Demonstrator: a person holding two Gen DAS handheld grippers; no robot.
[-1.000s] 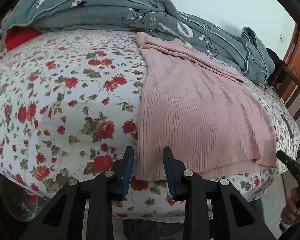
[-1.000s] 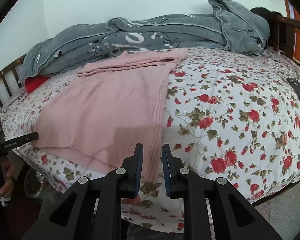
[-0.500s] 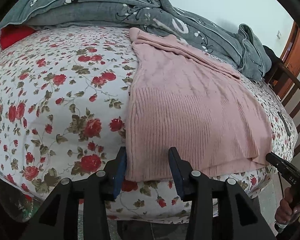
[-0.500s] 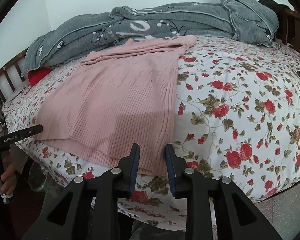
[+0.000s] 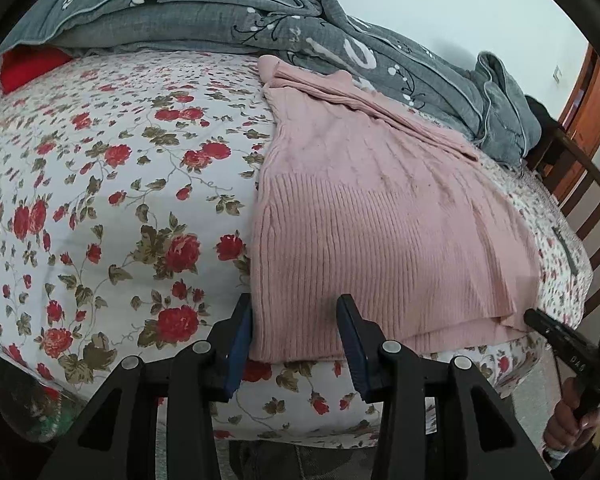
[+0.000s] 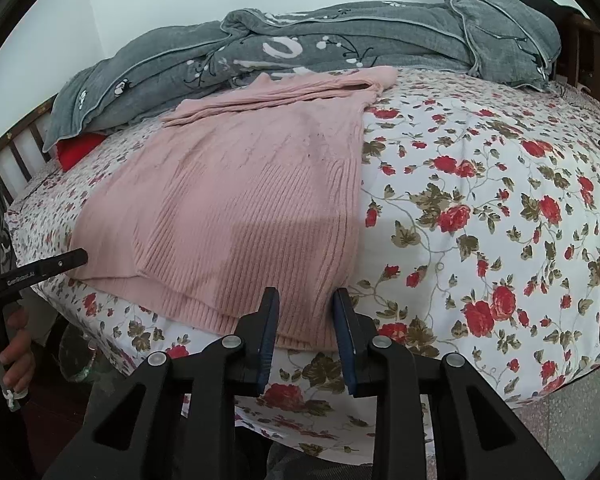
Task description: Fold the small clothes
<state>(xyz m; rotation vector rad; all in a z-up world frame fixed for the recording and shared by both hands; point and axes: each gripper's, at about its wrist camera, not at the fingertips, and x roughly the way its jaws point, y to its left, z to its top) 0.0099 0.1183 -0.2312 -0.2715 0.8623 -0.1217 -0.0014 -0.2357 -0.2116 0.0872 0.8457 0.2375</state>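
A pink ribbed sweater (image 5: 380, 220) lies flat on the flowered bed sheet (image 5: 100, 200), its hem at the near edge of the bed. My left gripper (image 5: 293, 304) is open, and the hem's left corner lies between its blue-padded fingers without being pinched. In the right wrist view the same sweater (image 6: 240, 208) spreads out to the left. My right gripper (image 6: 305, 294) straddles the hem's right corner; its jaws are closing, but a gap still shows on both sides of the fabric.
A grey quilt (image 5: 180, 12) is heaped along the back of the bed, with a red pillow (image 5: 28, 68) under its left end. A wooden bed frame (image 5: 588, 200) stands at the right. A hand (image 6: 8, 344) holds the other gripper's handle at the left edge.
Both grippers have come closer to the sweater's hem, so each corner now lies between the fingers. Both pairs of jaws stand wider than a second ago.
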